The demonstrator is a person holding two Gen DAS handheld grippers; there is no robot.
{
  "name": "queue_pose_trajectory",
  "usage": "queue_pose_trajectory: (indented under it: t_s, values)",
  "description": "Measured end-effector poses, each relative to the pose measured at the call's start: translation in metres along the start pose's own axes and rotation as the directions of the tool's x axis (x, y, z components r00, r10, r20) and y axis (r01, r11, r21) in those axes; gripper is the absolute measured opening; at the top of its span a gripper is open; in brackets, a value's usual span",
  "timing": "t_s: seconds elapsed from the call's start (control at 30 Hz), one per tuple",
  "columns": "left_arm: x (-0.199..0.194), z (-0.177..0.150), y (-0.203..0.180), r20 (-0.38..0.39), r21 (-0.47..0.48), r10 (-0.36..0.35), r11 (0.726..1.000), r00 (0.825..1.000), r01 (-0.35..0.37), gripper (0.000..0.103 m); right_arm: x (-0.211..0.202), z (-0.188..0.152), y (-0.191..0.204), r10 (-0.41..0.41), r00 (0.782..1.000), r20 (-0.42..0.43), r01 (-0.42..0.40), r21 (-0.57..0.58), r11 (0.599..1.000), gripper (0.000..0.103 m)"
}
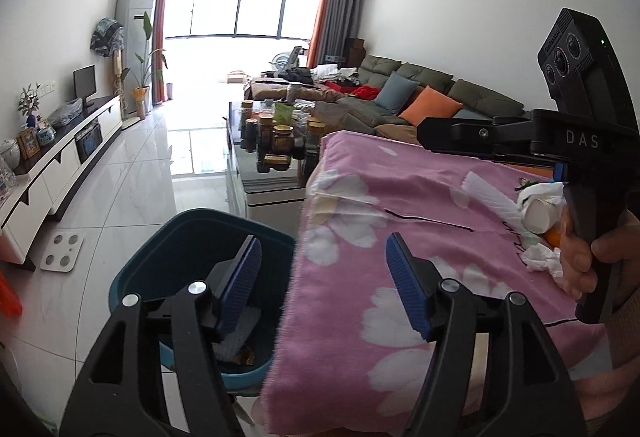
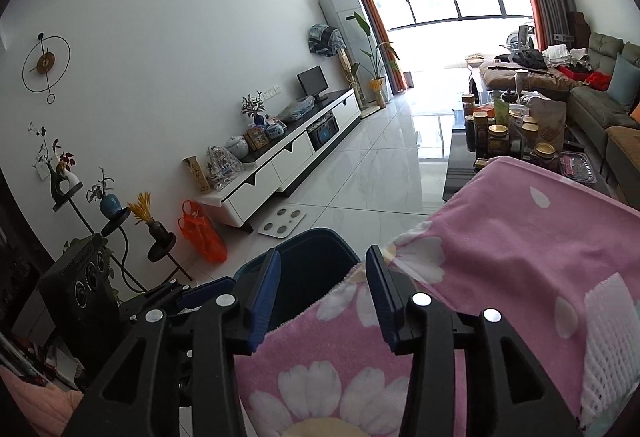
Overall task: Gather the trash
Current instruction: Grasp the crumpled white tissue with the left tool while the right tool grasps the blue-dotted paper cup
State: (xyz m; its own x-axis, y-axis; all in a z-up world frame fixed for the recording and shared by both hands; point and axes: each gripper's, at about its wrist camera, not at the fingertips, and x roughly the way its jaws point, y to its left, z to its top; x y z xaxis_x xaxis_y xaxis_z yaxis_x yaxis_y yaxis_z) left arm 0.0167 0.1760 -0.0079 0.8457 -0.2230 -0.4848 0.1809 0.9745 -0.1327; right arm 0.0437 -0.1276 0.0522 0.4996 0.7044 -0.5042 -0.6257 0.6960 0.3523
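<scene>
The left gripper (image 1: pixel 324 281) hangs with its jaws apart and nothing between them, straddling the pink blanket's (image 1: pixel 420 237) left edge above the teal bin (image 1: pixel 192 225), where white foam netting (image 1: pixel 240 337) lies. The right gripper (image 2: pixel 320 301) is also spread and empty over that edge. Crumpled tissues (image 1: pixel 540 259), a paper cup (image 1: pixel 540 215) and a foam net sleeve (image 1: pixel 488 197) lie near the blanket's right edge.

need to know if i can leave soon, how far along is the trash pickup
Partly done. Some trash, a white foam piece and a wrapper, already lies in the blue bin. Nothing is in hand: the left gripper and right gripper are both open and empty. Still left on the pink blanket: a white foam net, a paper cup, crumpled tissues and something orange beside them.
</scene>
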Motion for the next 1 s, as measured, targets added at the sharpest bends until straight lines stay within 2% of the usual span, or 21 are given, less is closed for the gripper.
queue_pose_trajectory:
  t_s: [0.1,0.23,0.47,0.67,0.73,0.87,1.0]
  values:
    - [0.000,-0.002,-0.040,-0.014,0.057,-0.090,0.994,0.996,0.090,0.066,-0.040,-0.015,-0.023,-0.059,0.998,0.032,0.058,0.030,0.998,0.042]
    - [0.004,-0.018,-0.088,-0.056,0.116,-0.193,0.973,0.980,0.198,0.067,-0.091,-0.041,-0.055,-0.158,0.985,0.070,0.151,0.104,0.983,0.042]
    - [0.022,-0.042,-0.155,-0.149,0.194,-0.335,0.913,0.930,0.360,0.067,-0.165,-0.094,-0.094,-0.350,0.933,0.089,0.323,0.228,0.919,0.043]
    - [0.038,-0.056,-0.194,-0.233,0.214,-0.406,0.865,0.883,0.454,0.067,-0.203,-0.136,-0.116,-0.460,0.885,0.070,0.417,0.320,0.851,0.047]
    - [0.044,-0.055,-0.204,-0.249,0.221,-0.414,0.855,0.875,0.468,0.067,-0.209,-0.145,-0.122,-0.478,0.876,0.064,0.429,0.349,0.833,0.048]
    - [0.057,-0.054,-0.227,-0.291,0.229,-0.421,0.841,0.859,0.490,0.067,-0.220,-0.161,-0.134,-0.498,0.865,0.057,0.440,0.388,0.810,0.050]
    - [0.077,-0.053,-0.245,-0.345,0.226,-0.401,0.842,0.849,0.490,0.067,-0.221,-0.169,-0.142,-0.491,0.870,0.041,0.432,0.415,0.801,0.051]
